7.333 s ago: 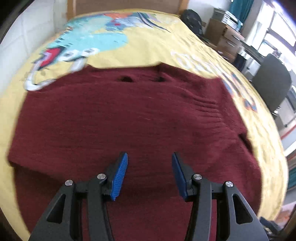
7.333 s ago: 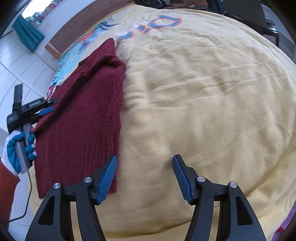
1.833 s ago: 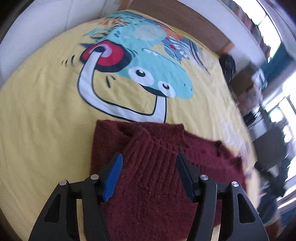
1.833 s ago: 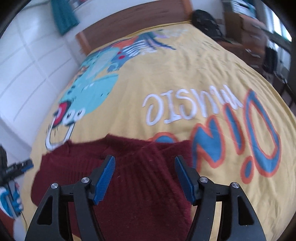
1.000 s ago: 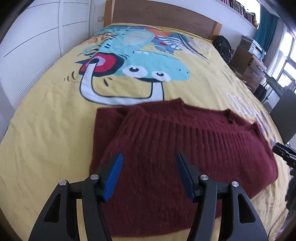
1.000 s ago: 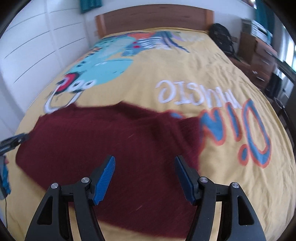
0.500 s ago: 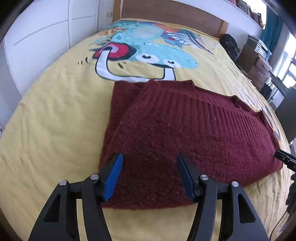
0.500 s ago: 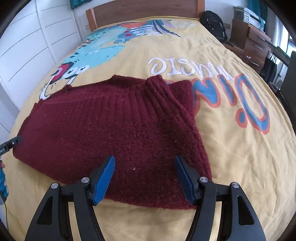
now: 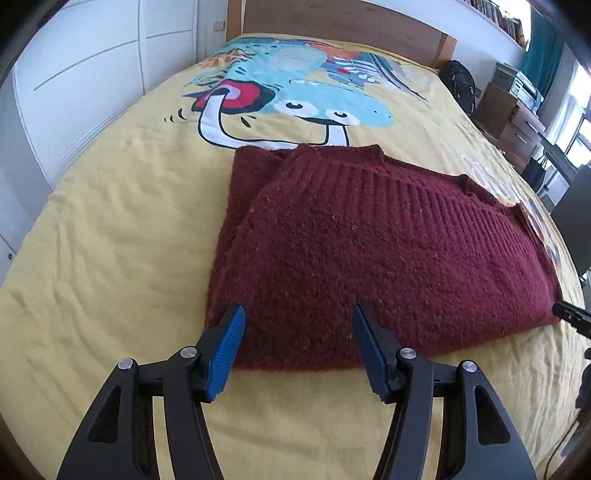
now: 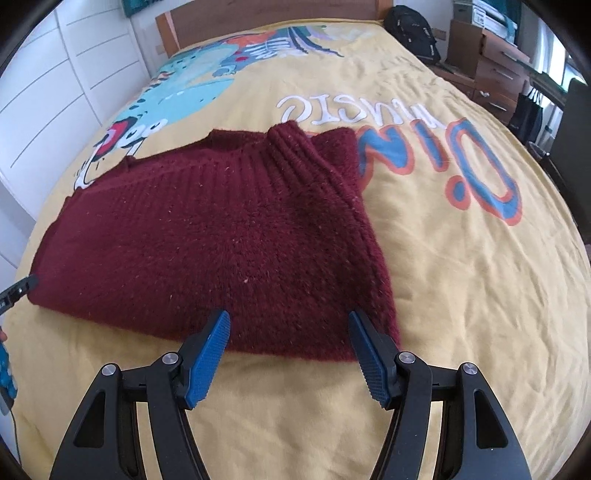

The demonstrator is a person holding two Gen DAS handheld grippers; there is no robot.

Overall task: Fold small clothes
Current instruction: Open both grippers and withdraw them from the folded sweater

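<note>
A dark red knitted sweater (image 9: 369, 240) lies folded flat on the yellow bedspread (image 9: 110, 229), its ribbed hem band running along the far side. My left gripper (image 9: 298, 347) is open and empty, hovering just over the sweater's near left edge. In the right wrist view the same sweater (image 10: 221, 236) lies ahead, a ribbed fold at its right side. My right gripper (image 10: 289, 349) is open and empty, just short of the sweater's near right edge. Each gripper's tip shows at the edge of the other's view.
The bedspread (image 10: 461, 277) carries a cartoon dinosaur print (image 9: 295, 99) and large lettering (image 10: 424, 147). A wooden headboard (image 9: 332, 22) stands at the far end. White wardrobe doors (image 9: 92, 55) are on the left; a black backpack (image 10: 413, 29), drawers (image 10: 498, 77) and a chair on the right.
Both grippers have drawn back toward the near edge of the bed, open throughout. The sweater now lies still and further ahead of the fingers than half a second ago.
</note>
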